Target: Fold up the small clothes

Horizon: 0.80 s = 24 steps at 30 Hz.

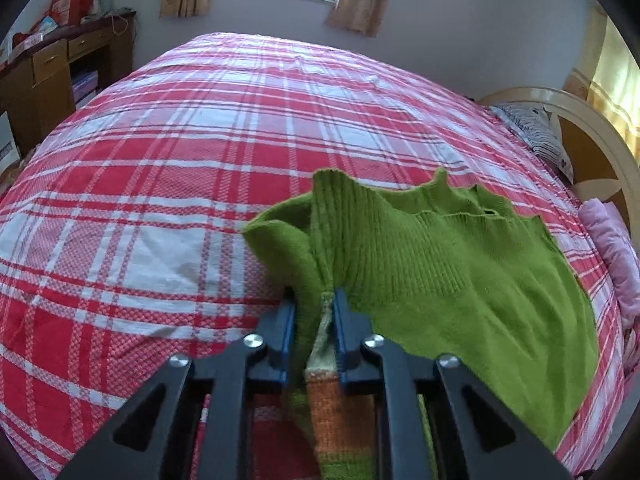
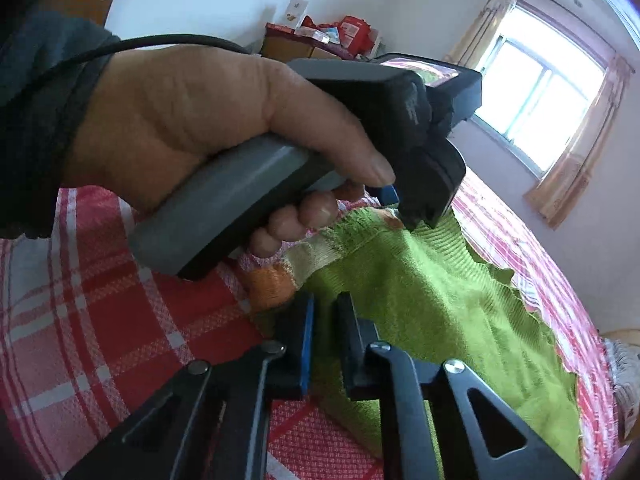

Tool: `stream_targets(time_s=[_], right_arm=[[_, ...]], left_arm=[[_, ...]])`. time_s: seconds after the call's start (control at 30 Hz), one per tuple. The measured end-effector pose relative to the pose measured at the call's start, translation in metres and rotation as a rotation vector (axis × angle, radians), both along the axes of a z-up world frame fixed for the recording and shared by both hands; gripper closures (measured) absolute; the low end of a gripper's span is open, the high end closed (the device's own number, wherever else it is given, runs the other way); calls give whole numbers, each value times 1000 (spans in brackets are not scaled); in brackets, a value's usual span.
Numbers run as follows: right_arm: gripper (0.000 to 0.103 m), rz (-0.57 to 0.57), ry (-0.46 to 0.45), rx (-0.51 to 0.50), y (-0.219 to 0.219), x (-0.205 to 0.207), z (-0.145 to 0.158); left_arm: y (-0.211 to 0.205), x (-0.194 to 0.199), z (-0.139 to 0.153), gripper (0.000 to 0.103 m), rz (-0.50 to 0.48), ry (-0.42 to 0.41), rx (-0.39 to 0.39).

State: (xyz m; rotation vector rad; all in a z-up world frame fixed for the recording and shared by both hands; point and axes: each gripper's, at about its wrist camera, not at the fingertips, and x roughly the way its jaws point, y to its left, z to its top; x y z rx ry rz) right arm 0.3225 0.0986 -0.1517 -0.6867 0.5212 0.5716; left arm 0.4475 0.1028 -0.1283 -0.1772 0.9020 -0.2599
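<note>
A green knit sweater (image 1: 440, 260) with orange and cream stripes at one end lies on the red plaid bed sheet (image 1: 180, 160), partly lifted and bunched. My left gripper (image 1: 314, 304) is shut on a gathered fold of it, the fabric pinched between the blue pads. In the right wrist view the sweater (image 2: 420, 300) spreads away to the right. My right gripper (image 2: 325, 314) is shut on its near edge, with green knit between the fingers. Further up that view, a person's hand (image 2: 180, 120) holds the left gripper (image 2: 404, 210) at the striped edge.
A wooden desk (image 1: 48, 68) with red bags on top stands at the far left by the wall. A pink cloth (image 1: 612, 248) and a patterned pillow (image 1: 536, 128) lie at the right by the curved headboard (image 1: 592, 136). The sheet (image 2: 100, 320) stretches left of the sweater.
</note>
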Motion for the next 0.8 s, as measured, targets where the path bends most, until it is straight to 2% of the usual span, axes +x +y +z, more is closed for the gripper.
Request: stream_targets(time_s=[0.17, 0.33, 0.43, 0.8], right_arm=[[99, 12, -5, 49, -10, -2, 5], [100, 13, 20, 109, -24, -1, 10], [100, 18, 42, 184, -37, 3, 20], [101, -31, 100, 381, -96, 4, 49]], left_arm=[[3, 2, 2, 88, 18, 20, -24], [0, 0, 6, 90, 27, 21, 3], [-1, 0, 9, 91, 30, 15, 17], [-16, -10, 52, 92, 22, -52, -13]])
